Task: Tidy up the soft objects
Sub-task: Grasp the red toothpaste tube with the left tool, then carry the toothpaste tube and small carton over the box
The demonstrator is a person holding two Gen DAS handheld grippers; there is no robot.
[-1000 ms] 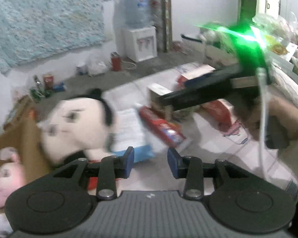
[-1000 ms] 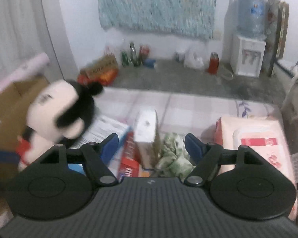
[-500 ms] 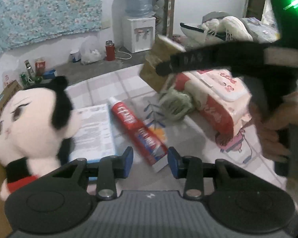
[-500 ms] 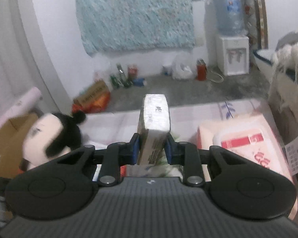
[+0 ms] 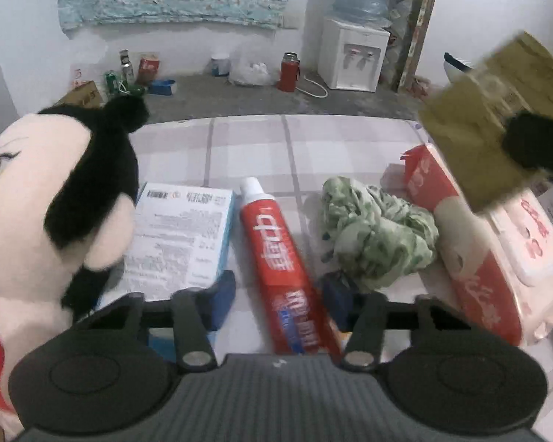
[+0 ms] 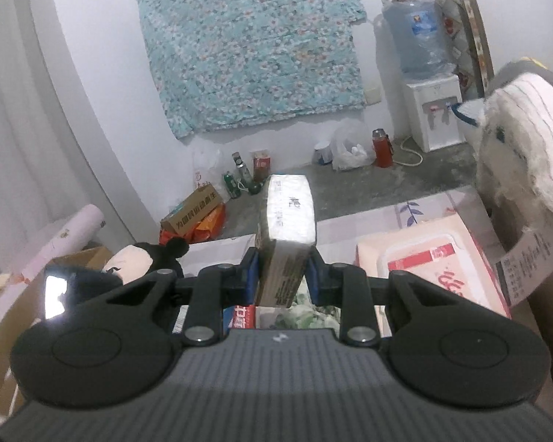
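Observation:
My left gripper (image 5: 278, 302) hangs low over the table, its jaws closing, with a red toothpaste tube (image 5: 276, 250) lying between the fingers; the pads do not press it. A crumpled green cloth (image 5: 376, 235) lies just right of the tube. A black-haired plush doll (image 5: 55, 202) sits at the left edge. My right gripper (image 6: 282, 280) is shut on a wrapped tissue pack (image 6: 287, 228) and holds it in the air; the same tissue pack (image 5: 490, 129) shows at upper right in the left wrist view. The plush doll (image 6: 140, 261) shows low on the left in the right wrist view.
A blue-and-white box (image 5: 180, 235) lies between doll and tube. A red-and-pink wet wipes pack (image 5: 497, 250) lies at the right. The checked tablecloth (image 5: 313, 147) is bare behind them. A cardboard box (image 6: 3, 316) stands left; a white fluffy toy (image 6: 523, 140) stands right.
My right gripper shut on the tissue pack and lifted it off the table. My left gripper swung down and over until the toothpaste tube lay between its fingers.

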